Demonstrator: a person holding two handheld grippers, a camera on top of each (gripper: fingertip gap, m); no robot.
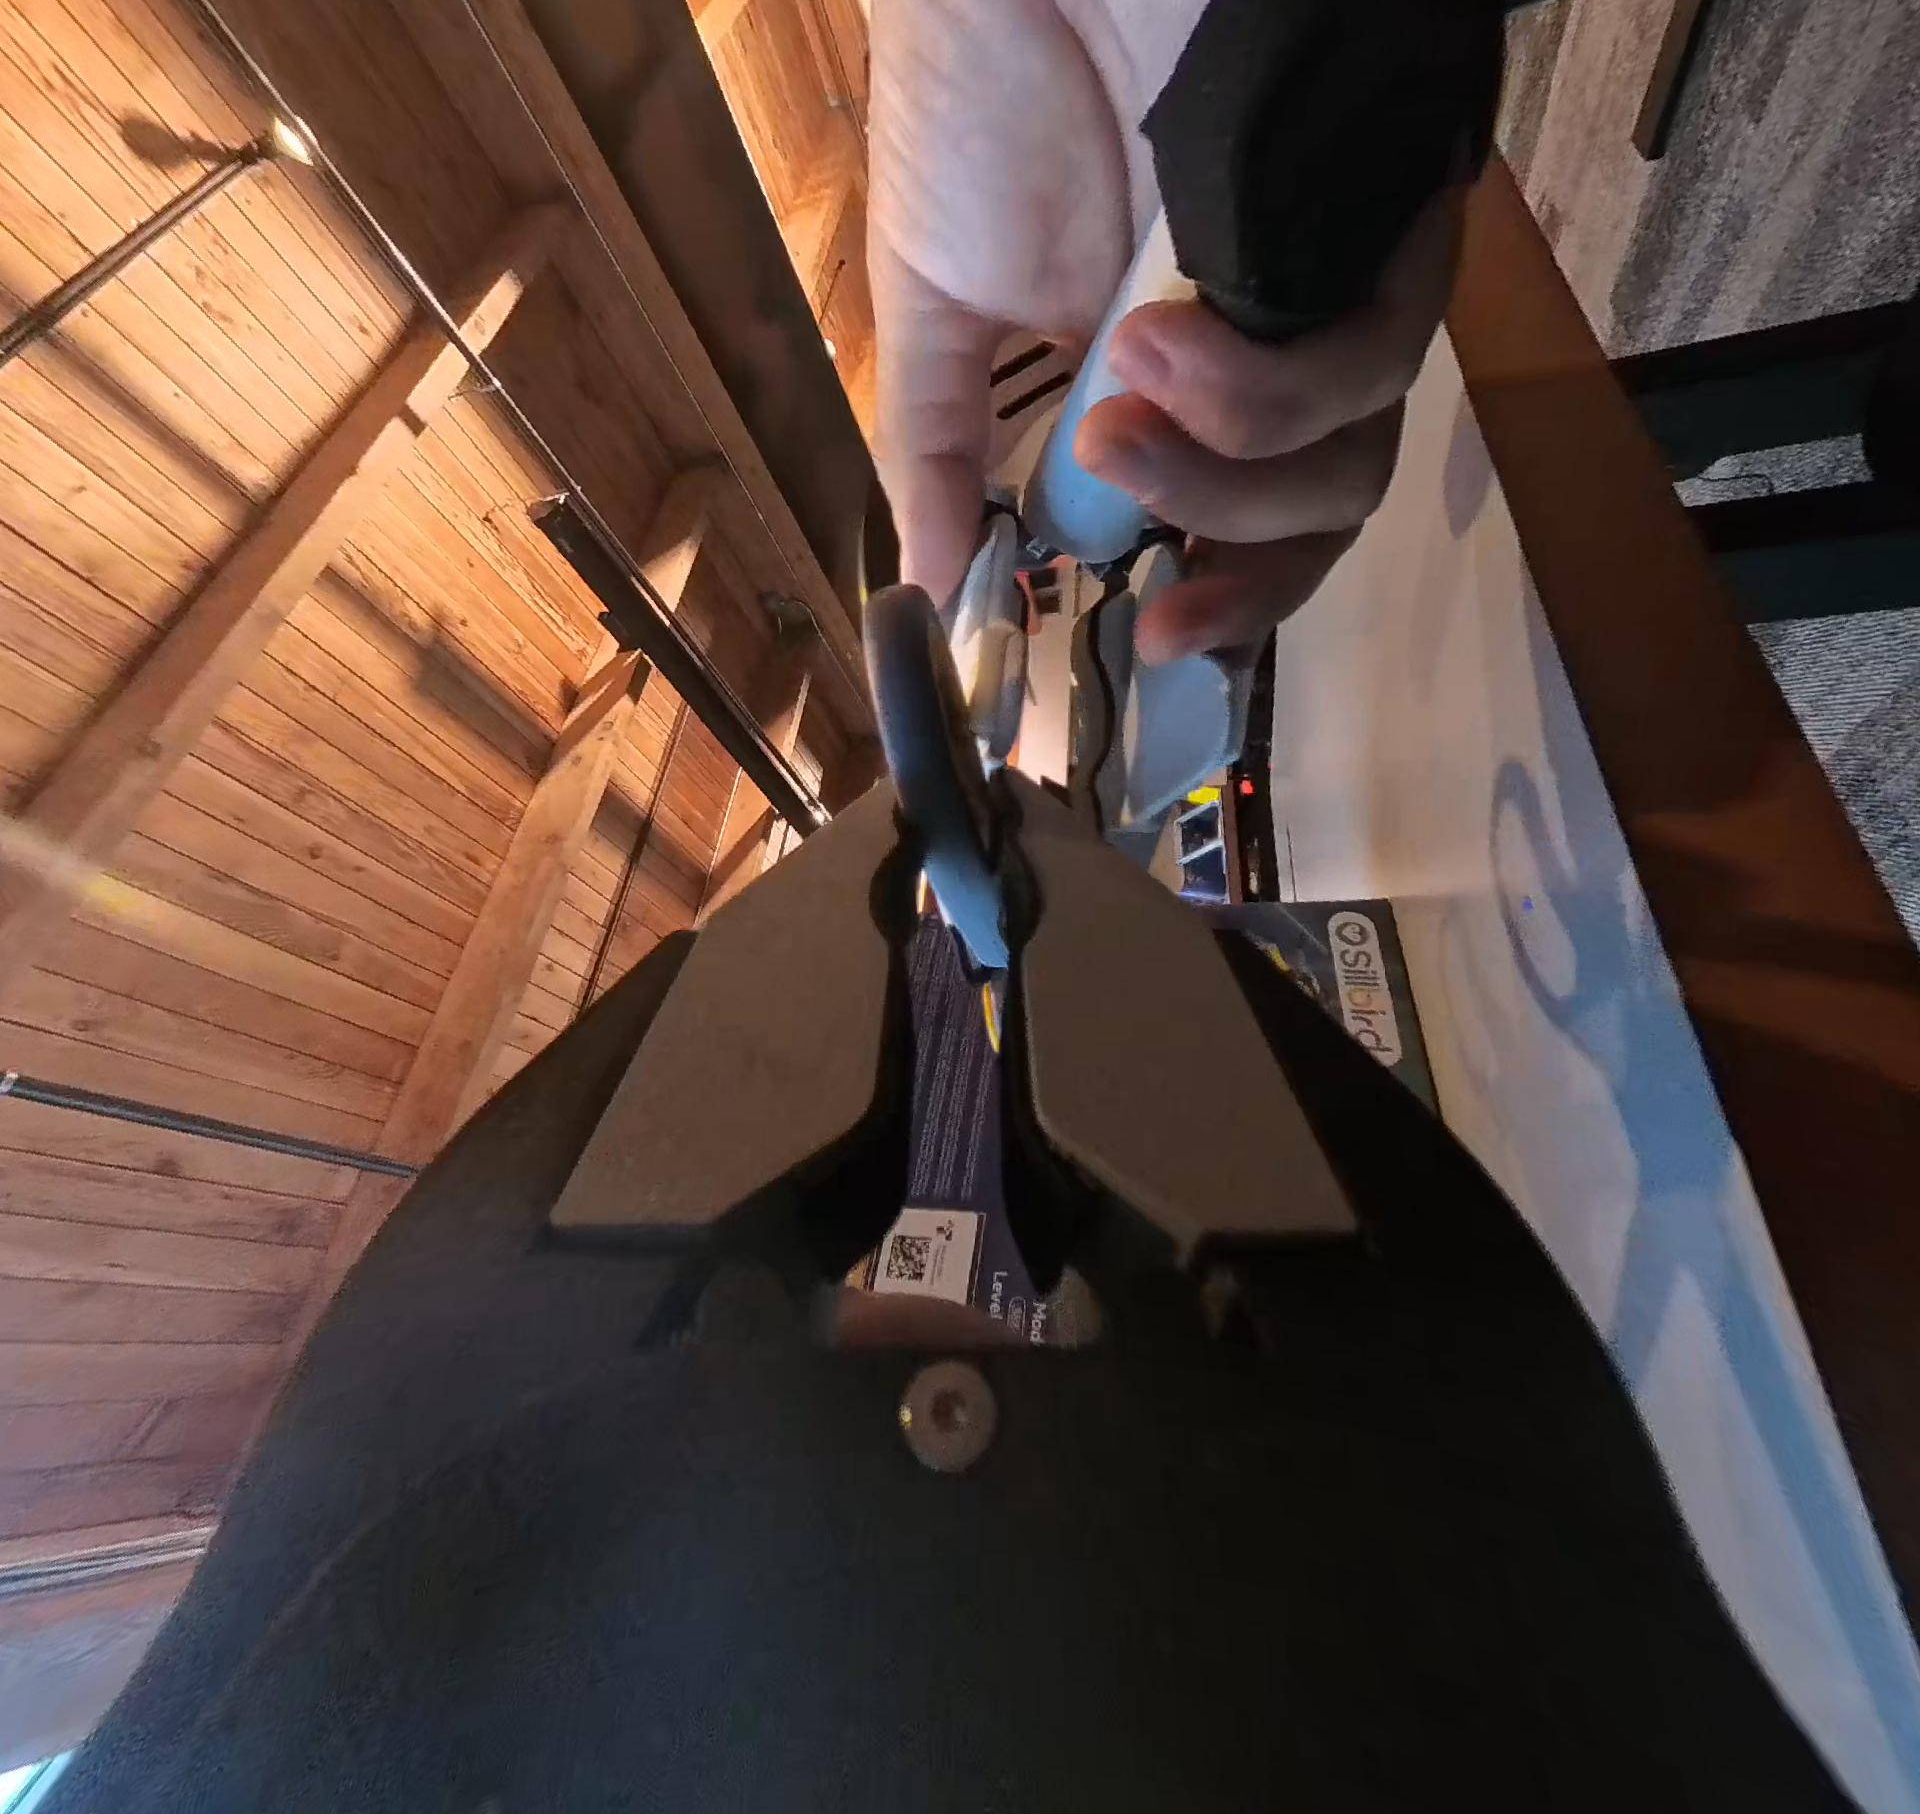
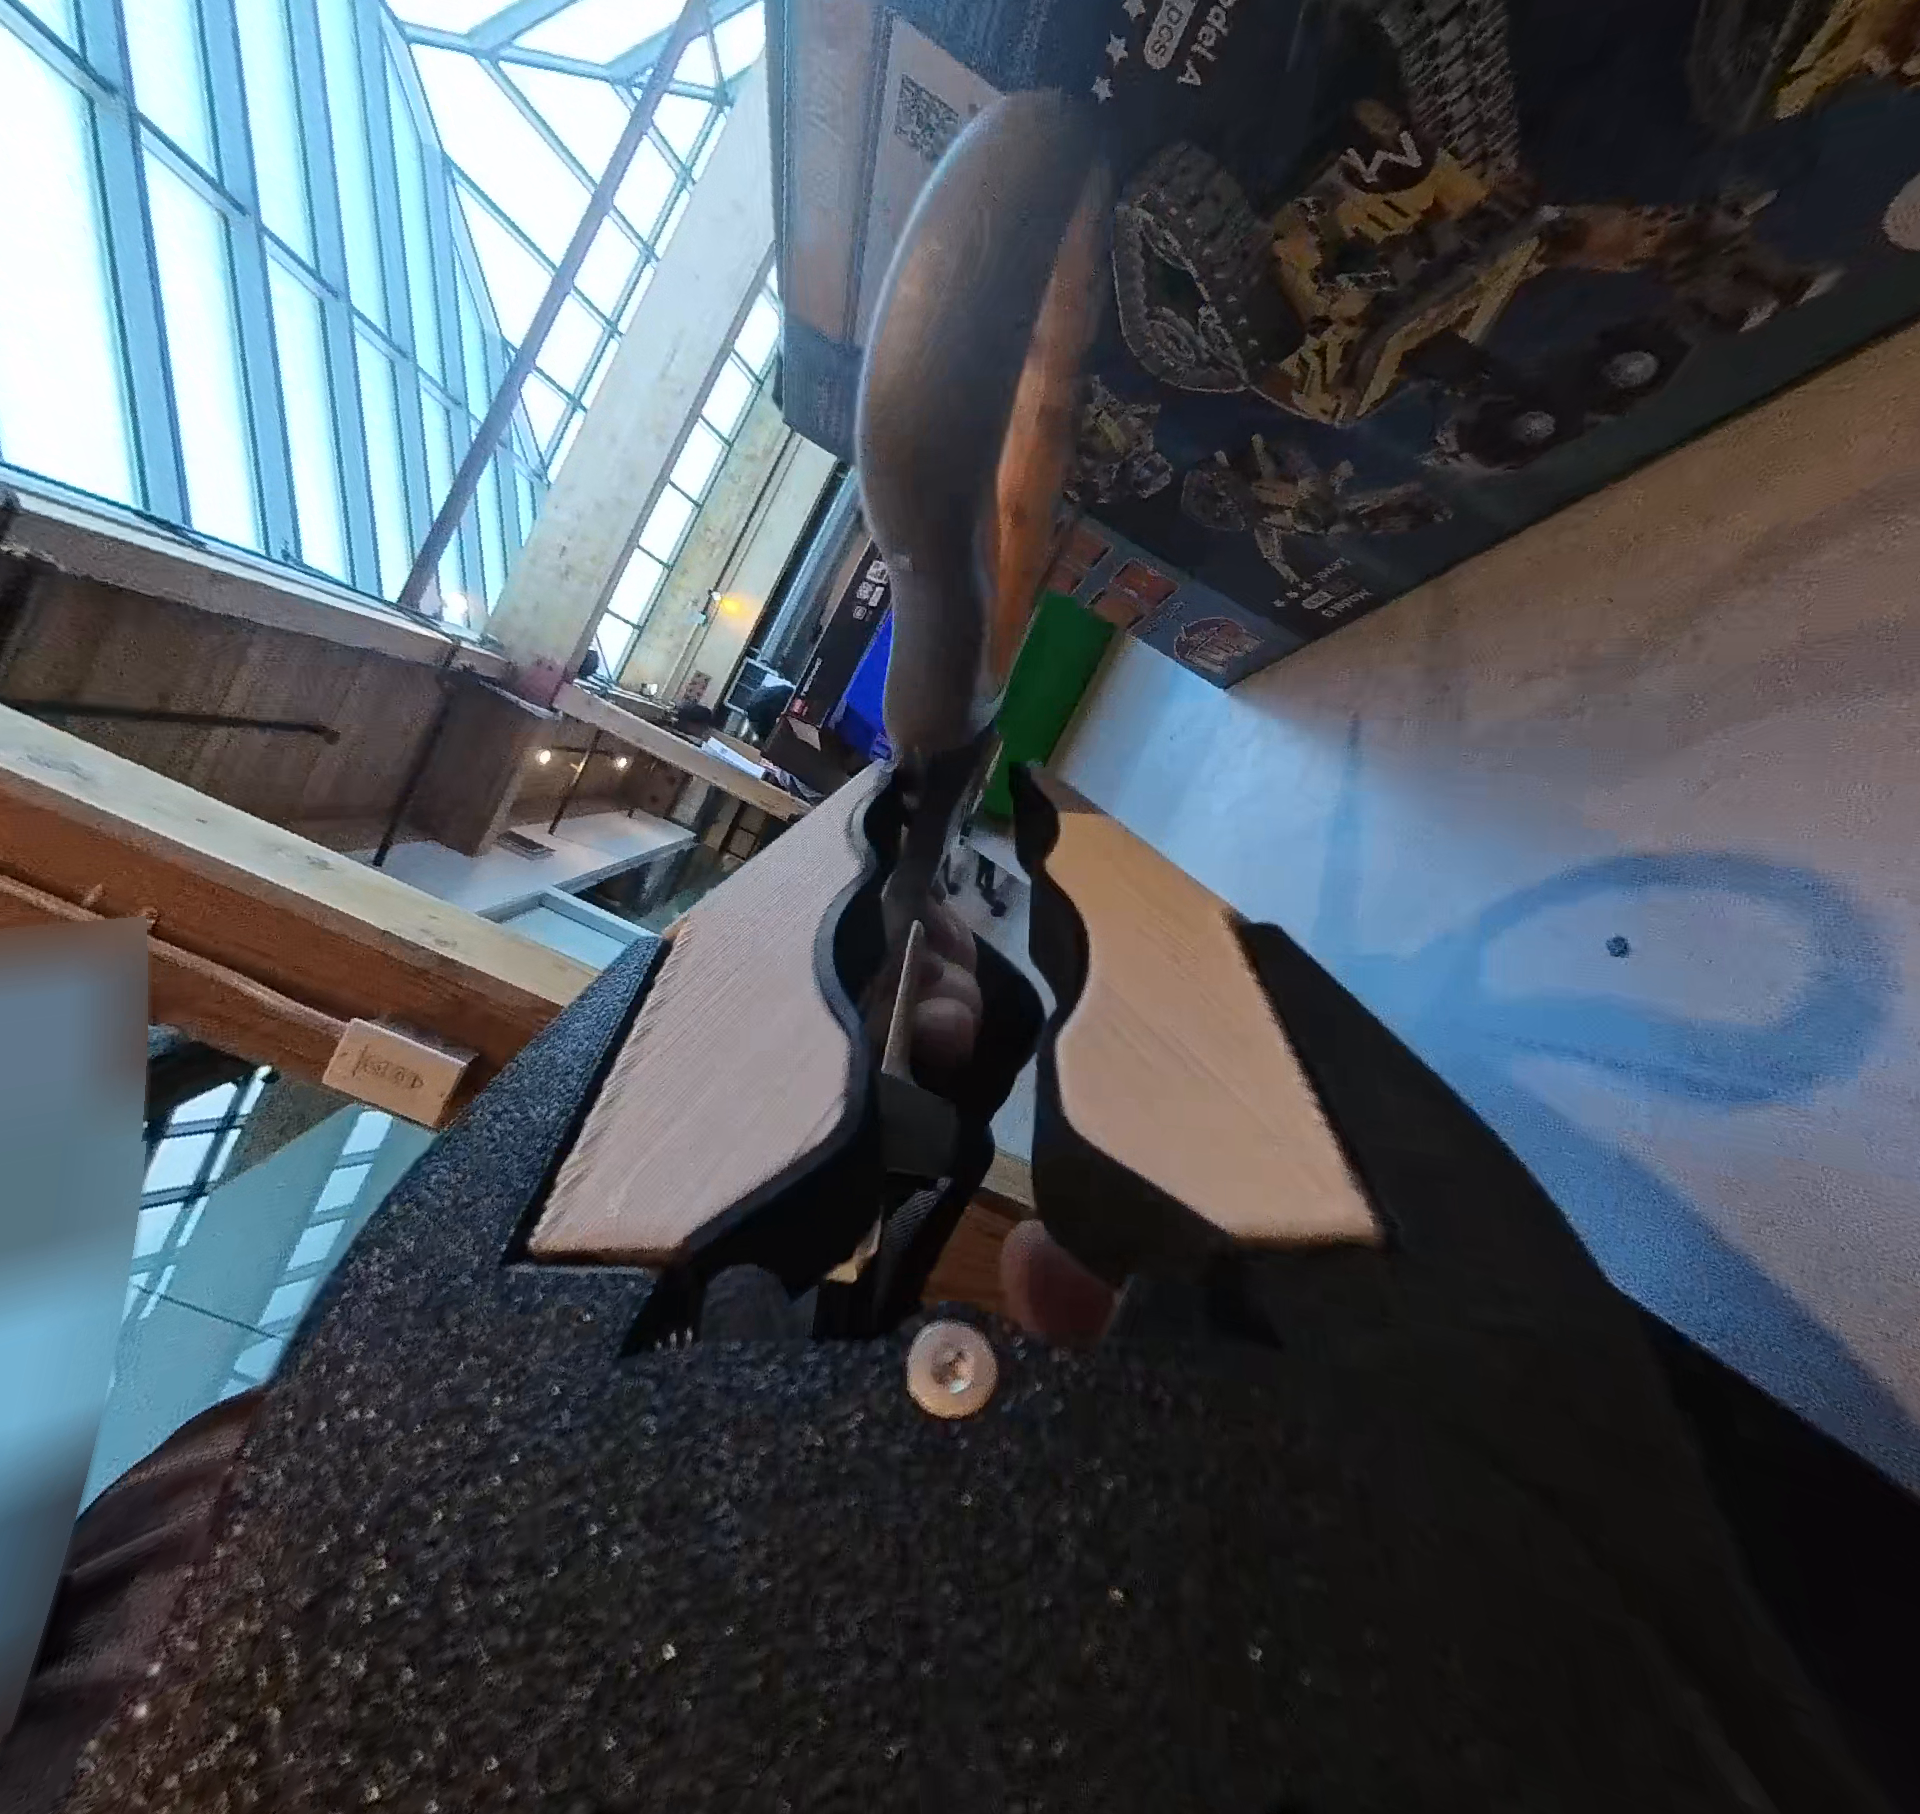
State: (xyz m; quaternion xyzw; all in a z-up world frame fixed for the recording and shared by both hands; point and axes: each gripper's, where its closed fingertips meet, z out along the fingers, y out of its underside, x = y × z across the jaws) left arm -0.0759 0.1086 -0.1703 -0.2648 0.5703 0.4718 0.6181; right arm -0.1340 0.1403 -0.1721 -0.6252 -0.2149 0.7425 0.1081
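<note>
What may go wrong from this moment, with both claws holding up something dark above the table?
1. The left claw pinches the dark looped object only at its tips, so it may twist or slip.
2. In the right wrist view, the dark curved object sits against one finger of the right claw, with a gap beside it; that grip looks weak.
3. If either falls, it may hit the printed box below.

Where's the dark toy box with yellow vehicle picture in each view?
Left wrist view: dark cardboard toy box with yellow vehicle artwork, right of centre, partly hidden behind the left tongs gripping a dark looped handle.
Right wrist view: the box fills the upper right.
Shared landmark: white tabletop with blue painted loops, beside the box.
</note>
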